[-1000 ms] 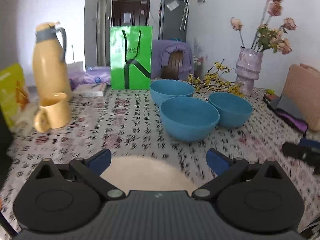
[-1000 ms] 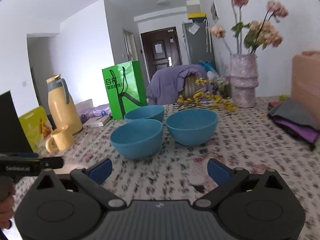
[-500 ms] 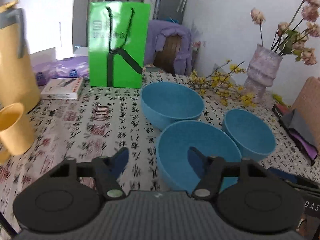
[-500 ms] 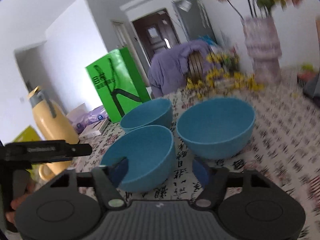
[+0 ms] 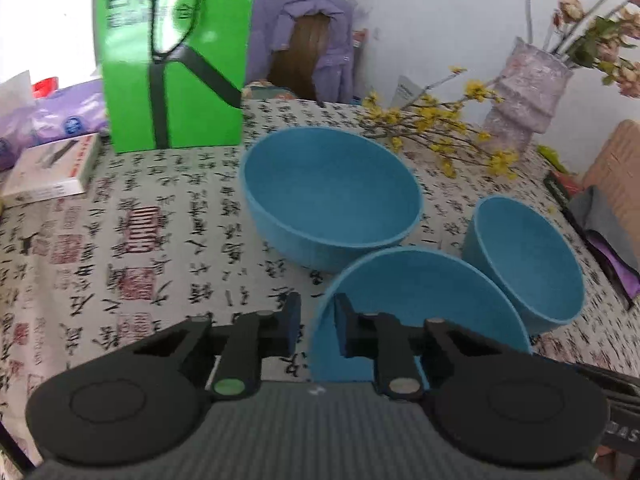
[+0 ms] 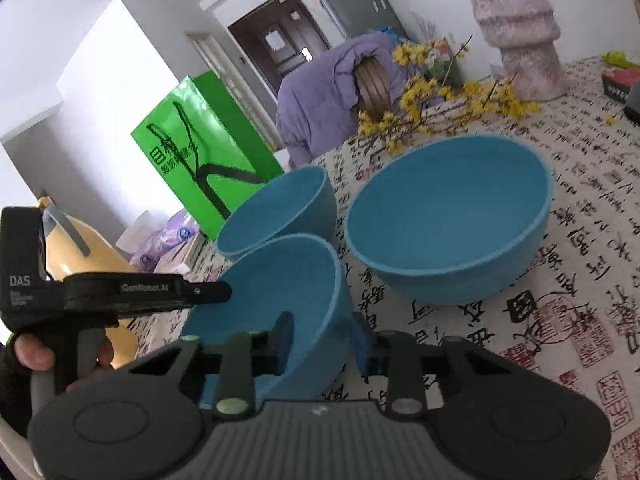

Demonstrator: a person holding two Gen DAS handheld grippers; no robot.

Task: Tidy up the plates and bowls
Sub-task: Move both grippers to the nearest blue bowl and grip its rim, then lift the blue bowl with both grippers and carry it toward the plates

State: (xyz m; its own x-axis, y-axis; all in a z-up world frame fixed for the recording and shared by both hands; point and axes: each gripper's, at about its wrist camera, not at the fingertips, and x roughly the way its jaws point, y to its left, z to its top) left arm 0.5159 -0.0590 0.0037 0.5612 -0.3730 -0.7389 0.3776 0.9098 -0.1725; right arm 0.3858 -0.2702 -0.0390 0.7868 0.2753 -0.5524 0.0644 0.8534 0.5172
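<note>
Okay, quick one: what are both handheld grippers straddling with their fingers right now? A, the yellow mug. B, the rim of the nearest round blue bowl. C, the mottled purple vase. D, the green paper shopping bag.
B: the left gripper and right gripper each have one finger inside and one outside the nearest round blue bowl's wall.

Each gripper is black with a ribbed grey top, round side discs and blue-padded fingers (image 5: 293,322); one carries white "DAS" lettering.

Three bowls (image 5: 332,200) clustered on table (image 5: 120,240), bag (image 5: 172,52) behind.
</note>
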